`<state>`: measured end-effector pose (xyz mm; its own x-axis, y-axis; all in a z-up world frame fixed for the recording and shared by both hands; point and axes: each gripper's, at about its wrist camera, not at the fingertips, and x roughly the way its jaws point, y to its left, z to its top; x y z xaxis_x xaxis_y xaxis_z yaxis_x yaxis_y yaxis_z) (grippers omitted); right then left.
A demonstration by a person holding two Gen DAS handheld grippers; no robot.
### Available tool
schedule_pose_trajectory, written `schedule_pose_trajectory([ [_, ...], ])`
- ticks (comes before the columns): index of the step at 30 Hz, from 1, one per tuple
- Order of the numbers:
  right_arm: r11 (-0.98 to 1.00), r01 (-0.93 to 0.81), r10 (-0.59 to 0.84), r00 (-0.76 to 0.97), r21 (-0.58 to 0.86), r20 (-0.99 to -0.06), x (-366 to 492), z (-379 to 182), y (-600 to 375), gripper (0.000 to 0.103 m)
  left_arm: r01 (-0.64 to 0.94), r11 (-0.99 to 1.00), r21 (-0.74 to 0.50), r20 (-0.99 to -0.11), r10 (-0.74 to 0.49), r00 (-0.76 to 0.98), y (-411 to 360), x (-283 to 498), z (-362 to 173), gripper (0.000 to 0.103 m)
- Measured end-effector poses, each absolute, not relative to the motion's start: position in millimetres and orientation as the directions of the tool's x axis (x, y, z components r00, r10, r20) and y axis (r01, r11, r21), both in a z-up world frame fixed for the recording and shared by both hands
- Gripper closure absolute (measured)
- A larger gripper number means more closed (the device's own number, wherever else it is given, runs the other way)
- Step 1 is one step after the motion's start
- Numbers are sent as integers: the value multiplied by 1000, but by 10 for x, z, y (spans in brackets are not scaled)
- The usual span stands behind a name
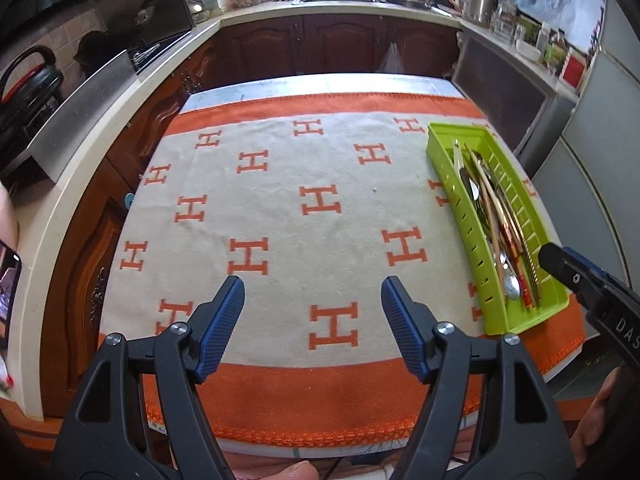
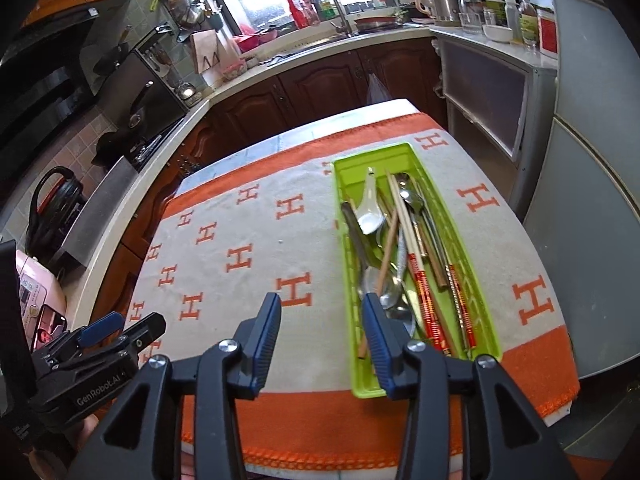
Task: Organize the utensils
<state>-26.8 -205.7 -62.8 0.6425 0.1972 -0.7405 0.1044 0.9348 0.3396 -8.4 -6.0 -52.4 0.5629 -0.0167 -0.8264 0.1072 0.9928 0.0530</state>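
while both jaws stand wide and empty, the right gripper (image 2: 322, 344) hangs at the green tray (image 2: 486, 304) lower right; approach one chopstick (image 2: 420, 276) squarely.

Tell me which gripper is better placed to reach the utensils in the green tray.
Right. The right gripper hangs open at the near end of the green plastic tray; the left gripper is open over bare cloth.

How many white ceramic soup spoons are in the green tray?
1. The white ceramic spoon lies near the far left part of the green tray, bowl toward the camera, resting on the piled chopsticks and metal spoons. Another could be hidden under that pile.
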Motion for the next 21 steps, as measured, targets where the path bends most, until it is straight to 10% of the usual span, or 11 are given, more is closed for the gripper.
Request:
schedule_pose_trajectory([
  [21, 966, -15, 194, 707, 259, -681, -322, -137, -1426, 41, 17, 1000, 0, -756, -11, 655, 410, -414, 95, 29],
])
